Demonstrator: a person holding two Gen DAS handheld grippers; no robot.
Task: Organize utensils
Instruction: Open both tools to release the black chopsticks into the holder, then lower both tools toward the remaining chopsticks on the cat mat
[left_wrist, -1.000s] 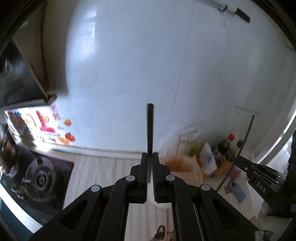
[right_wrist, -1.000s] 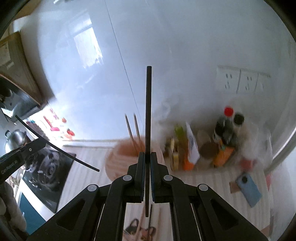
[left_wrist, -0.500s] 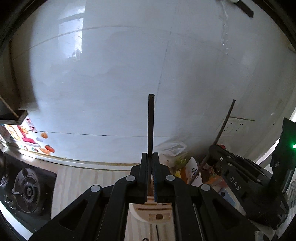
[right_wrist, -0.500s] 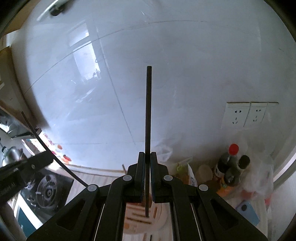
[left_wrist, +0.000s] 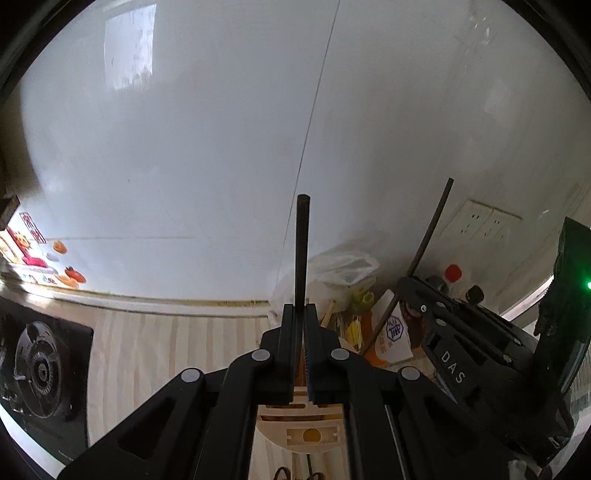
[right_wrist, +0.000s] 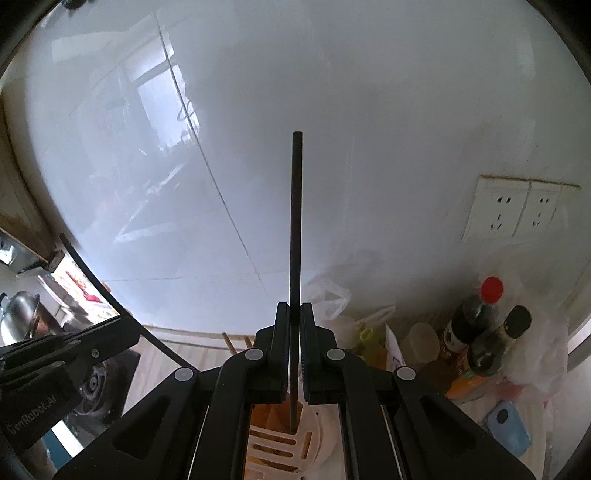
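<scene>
In the left wrist view, we are holding the left gripper (left_wrist: 300, 314) closed tightly on a dark chopstick (left_wrist: 302, 243), which is standing upright between the jaws and pointing up against the white tiled wall (left_wrist: 184, 166). We are keeping it vertical, we think, because the wooden utensil holder (left_wrist: 301, 424) is sitting directly under the fingers with its slotted top facing up, so the stick can go straight down into a slot. Which slot is under the tip, we cannot tell, because the fingers are hiding it. At the right side the right gripper (left_wrist: 406, 284) is appearing with its own chopstick (left_wrist: 430, 236) tilted. In the right wrist view, we are gripping with the right gripper (right_wrist: 294, 314) a second dark chopstick (right_wrist: 296, 221), and the jaws are almost fully closed around it. Its lower end is reaching the holder (right_wrist: 284, 443) and seems to be entering one compartment of the top; some slots there are looking brownish, maybe with wooden sticks inside, but this is not clear. The left gripper (right_wrist: 122, 321) is showing at the left edge. Behind, near the wall, sauce bottles (right_wrist: 476, 325) and plastic bags (right_wrist: 332, 295) are standing on the countertop (right_wrist: 207, 354), well apart from the holder.
</scene>
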